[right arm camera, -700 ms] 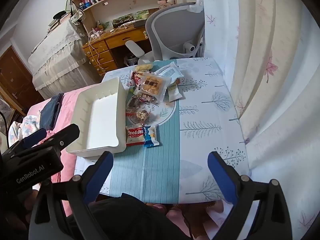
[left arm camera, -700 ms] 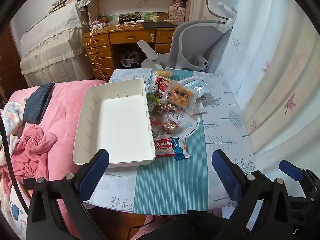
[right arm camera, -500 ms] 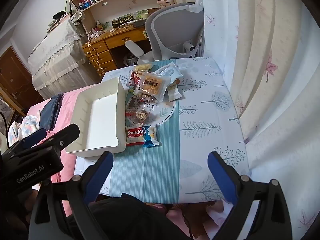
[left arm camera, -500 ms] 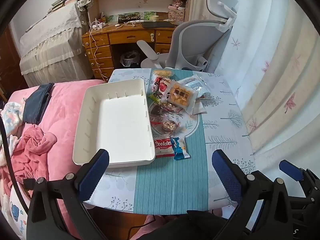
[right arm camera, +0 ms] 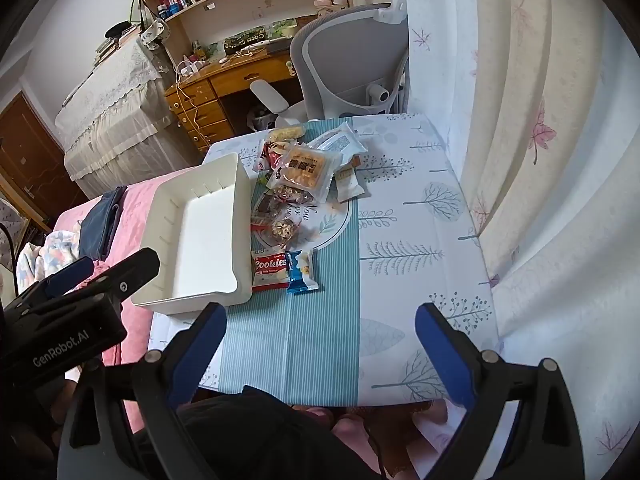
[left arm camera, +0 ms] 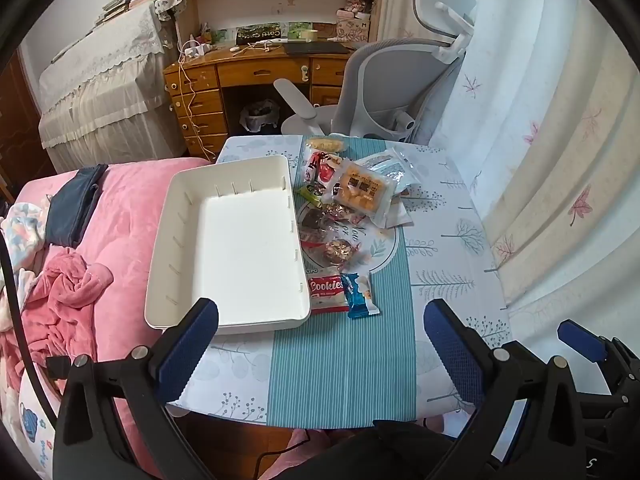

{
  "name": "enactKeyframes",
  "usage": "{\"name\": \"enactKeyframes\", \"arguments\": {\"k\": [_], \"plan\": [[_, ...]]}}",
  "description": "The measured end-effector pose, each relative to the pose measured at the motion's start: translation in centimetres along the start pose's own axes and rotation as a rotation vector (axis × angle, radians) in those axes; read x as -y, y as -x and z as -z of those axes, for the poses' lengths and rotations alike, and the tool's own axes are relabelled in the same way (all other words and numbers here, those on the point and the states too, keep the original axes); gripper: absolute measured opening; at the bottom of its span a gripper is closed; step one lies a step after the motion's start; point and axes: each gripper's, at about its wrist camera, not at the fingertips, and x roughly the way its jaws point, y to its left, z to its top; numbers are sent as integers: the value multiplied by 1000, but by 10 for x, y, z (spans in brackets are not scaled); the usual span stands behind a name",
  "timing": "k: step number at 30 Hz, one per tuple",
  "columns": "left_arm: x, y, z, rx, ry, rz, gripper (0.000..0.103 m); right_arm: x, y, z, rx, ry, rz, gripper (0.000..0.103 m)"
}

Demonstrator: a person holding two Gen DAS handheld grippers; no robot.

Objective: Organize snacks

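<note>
Both grippers are held above the near edge of the desk (left arm camera: 448,216), angled steeply downward toward its top, side by side and well short of the snacks.

Left gripper (left arm camera: 320,344): jaws are spread wide, nothing between the blue pads, nothing held. Its left pad is seen over the near corner of the white tray (left arm camera: 160,248); its right pad is seen over the patterned cloth near the desk's right edge. In the right wrist view the black body of the left gripper (right arm camera: 92,284) is seen at lower left, beside the tray.

Right gripper (right arm camera: 320,340): jaws are likewise spread wide and empty, framing the teal striped runner (right arm camera: 316,340) at the near edge.

The tray is set on the left part of the desk, its left side overhanging toward the pink bedding (left arm camera: 120,200). It is empty.

The snacks are lying in a loose row just right of the tray, along the runner. Nearest: a red "Cookies" pack (left arm camera: 326,290) against the tray wall, with a blue packet (left arm camera: 360,294) touching its right side. Behind these, clear wrappers with dark sweets (left arm camera: 338,248) are noted, then a clear pack of orange biscuits (left arm camera: 360,192), a red-and-white pack (left arm camera: 318,166), a silver pouch (left arm camera: 390,162) and a yellow-filled pack (left arm camera: 325,145) at the far end.

A grey office chair (left arm camera: 384,84) stands beyond the desk.
</note>
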Motion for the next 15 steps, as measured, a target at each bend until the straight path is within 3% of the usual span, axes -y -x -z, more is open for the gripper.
{"name": "enactKeyframes", "arguments": {"k": [15], "plan": [[9,-5,2,-9,1,2,102,0,0,-1,-5,-1,1,96]]}}
